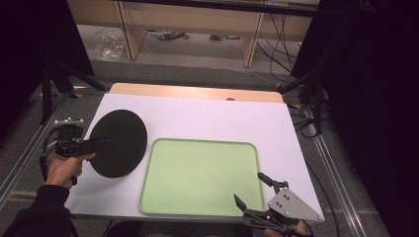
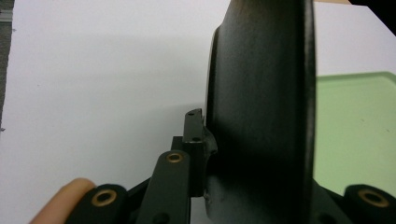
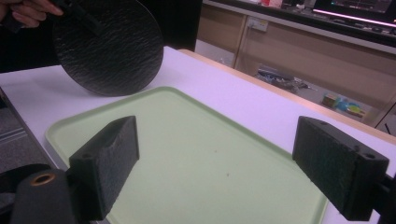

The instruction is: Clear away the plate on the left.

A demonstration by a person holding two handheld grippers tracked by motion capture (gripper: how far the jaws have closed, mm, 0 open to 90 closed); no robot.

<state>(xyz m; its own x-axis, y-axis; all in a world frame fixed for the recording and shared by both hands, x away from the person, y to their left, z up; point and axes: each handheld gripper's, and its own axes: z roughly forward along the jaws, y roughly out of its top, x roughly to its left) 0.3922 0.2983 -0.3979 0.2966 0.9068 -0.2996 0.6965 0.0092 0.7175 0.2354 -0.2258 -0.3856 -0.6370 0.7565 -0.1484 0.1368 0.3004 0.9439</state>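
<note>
We see the left claw (image 1: pixel 96 144) pinching a black plate (image 1: pixel 118 143) by its rim, jaws pressed on either side of the edge, so the plate stands tilted up off the desk (image 1: pixel 207 116) and hangs just ahead of that claw. We judge the rim grip is there to lift and carry it, likely toward the green tray (image 1: pixel 200 177) lying just past the plate's far edge. Right claw (image 1: pixel 253 192) is spread wide with nothing between its jaws, hovering over the near corner of the tray; from it the plate sits well ahead and across the tray. We guess it waits to steady or receive. Tray is bare. Desk has a white top with a wood strip at the far edge. Beyond the claws: grey floor, wooden furniture legs, loose cables (image 1: pixel 279 42), dark curtains at the sides
</note>
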